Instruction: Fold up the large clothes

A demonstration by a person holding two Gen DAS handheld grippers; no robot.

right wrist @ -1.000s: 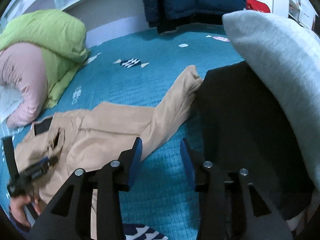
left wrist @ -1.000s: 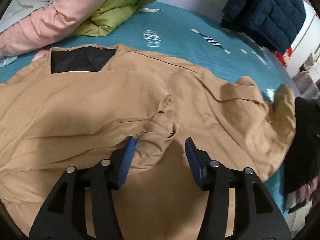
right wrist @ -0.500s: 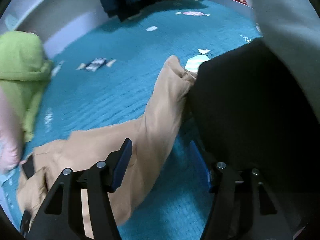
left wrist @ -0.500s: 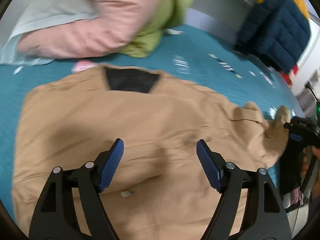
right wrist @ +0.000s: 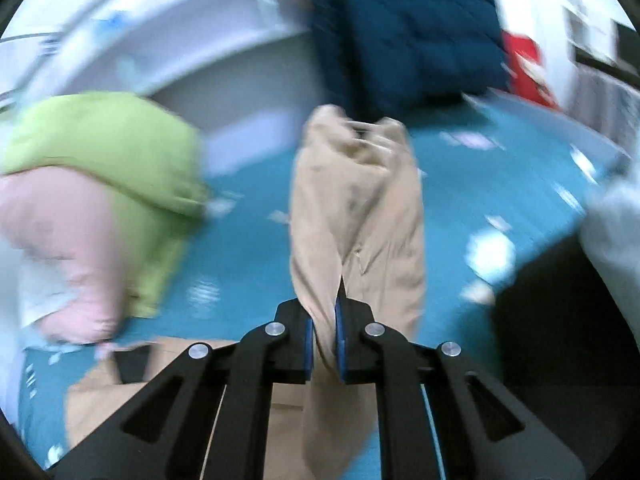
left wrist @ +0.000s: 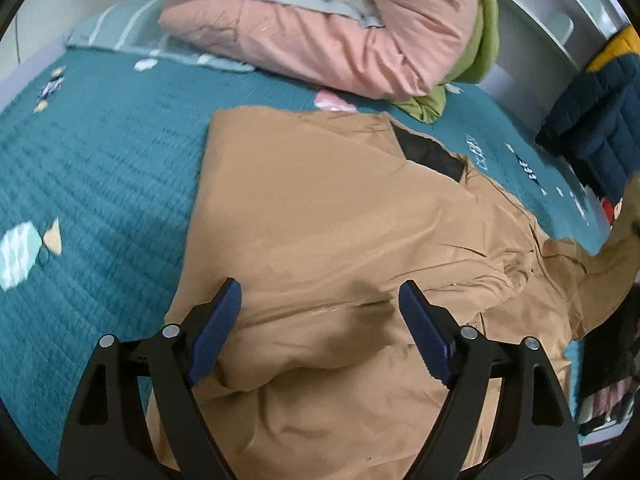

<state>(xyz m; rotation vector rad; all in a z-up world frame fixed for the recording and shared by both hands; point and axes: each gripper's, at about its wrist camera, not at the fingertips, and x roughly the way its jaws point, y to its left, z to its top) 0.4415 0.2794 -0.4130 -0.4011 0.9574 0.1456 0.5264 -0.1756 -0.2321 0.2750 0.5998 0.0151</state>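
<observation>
A tan jacket with a black inner collar lies spread on the teal bedspread. My left gripper is open and empty, hovering just above the jacket's lower body. My right gripper is shut on the jacket's tan sleeve, which is lifted off the bed and stands up in front of the camera. The jacket's body shows low in the right wrist view. The lifted sleeve shows at the right edge of the left wrist view.
A pink and green pile of padded coats lies at the head of the bed, also in the right wrist view. A navy puffer jacket hangs at the back. Dark clothes and a grey garment lie to the right.
My right gripper has shut on the tan sleeve and lifted it off the bed. My left gripper has opened wider and swung left over the jacket's body.
</observation>
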